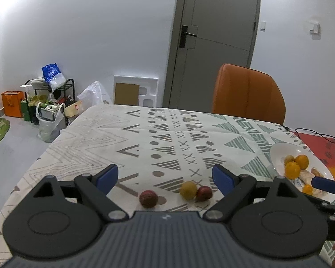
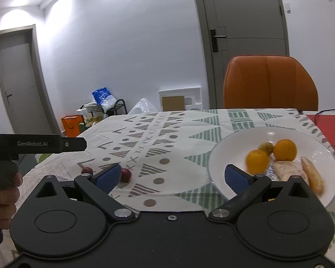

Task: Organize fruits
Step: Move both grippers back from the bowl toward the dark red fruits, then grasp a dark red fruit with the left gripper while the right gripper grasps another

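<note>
White walls and a grey door point(image 1: 214, 42) stand behind the table point(image 1: 114, 138), whose patterned cloth carries everything I care about. Going left to right in the left wrist view: a dark red fruit point(image 1: 148, 198) lies alone on the cloth, then a yellow-green fruit point(image 1: 188, 190) touching a second red fruit point(image 1: 204, 193), and well off to the right the white plate point(image 1: 279, 151) with two oranges point(image 1: 292, 169) and other pieces already in it. My left gripper point(image 1: 165, 176) has its pads spread wide, empty, with all three loose fruits lying in the gap ahead of them. My right gripper point(image 2: 172, 176) is likewise wide apart and holds nothing — its right pad sits over the plate's near rim.

What worries me: these fruits are small and round, so a pad that nudges one before the jaws close could send it rolling toward the near table edge. The touching pair is the trickier case — closing on one may squeeze or kick the other away. The two grippers are also near each other, and a careless reach could knock them together.

Only the right wrist view shows the plate whole, including a small greenish fruit point(image 2: 265, 146) behind the oranges and the long pale pieces point(image 2: 311, 174) beside them, plus the hand point(image 2: 4, 192) carrying my left gripper. The yellow-green fruit shows only in the left wrist view.
</note>
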`<action>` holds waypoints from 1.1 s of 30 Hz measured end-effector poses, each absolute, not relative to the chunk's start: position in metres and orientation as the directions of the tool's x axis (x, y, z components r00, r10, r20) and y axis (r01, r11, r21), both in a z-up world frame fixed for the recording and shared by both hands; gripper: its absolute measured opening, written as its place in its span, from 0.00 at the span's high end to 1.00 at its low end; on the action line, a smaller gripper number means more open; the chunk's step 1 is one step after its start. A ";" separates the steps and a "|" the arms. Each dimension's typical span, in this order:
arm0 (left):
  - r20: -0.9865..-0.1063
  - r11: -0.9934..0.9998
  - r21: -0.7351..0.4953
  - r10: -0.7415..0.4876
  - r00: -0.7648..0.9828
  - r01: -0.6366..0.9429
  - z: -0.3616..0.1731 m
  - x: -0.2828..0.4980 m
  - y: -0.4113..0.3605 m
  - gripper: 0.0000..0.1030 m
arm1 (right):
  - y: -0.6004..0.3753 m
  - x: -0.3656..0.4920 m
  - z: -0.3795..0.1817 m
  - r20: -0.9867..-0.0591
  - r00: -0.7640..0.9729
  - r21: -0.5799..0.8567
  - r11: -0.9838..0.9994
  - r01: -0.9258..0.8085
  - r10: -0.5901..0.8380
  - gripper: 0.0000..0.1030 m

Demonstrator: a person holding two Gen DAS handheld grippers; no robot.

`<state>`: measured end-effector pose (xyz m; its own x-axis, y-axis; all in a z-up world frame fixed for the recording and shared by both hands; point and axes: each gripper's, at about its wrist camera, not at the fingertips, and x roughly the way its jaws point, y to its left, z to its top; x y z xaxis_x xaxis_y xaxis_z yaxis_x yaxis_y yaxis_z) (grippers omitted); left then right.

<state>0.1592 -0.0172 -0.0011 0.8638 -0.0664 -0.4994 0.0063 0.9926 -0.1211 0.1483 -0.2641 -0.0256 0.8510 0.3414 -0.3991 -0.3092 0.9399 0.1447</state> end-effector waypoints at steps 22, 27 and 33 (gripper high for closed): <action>-0.567 0.982 -0.189 -0.110 0.817 0.001 -0.039 0.175 0.005 0.42 | -0.222 0.171 -0.040 -0.469 0.802 0.106 0.924 -0.366 0.372 0.25; -0.578 0.979 -0.204 -0.120 0.807 -0.001 -0.046 0.181 0.008 0.50 | -0.213 0.179 -0.044 -0.487 0.787 0.102 0.920 -0.379 0.378 0.29; -0.601 0.976 -0.218 -0.135 0.788 0.001 -0.054 0.188 0.012 0.77 | -0.201 0.189 -0.048 -0.505 0.769 0.099 0.911 -0.400 0.393 0.34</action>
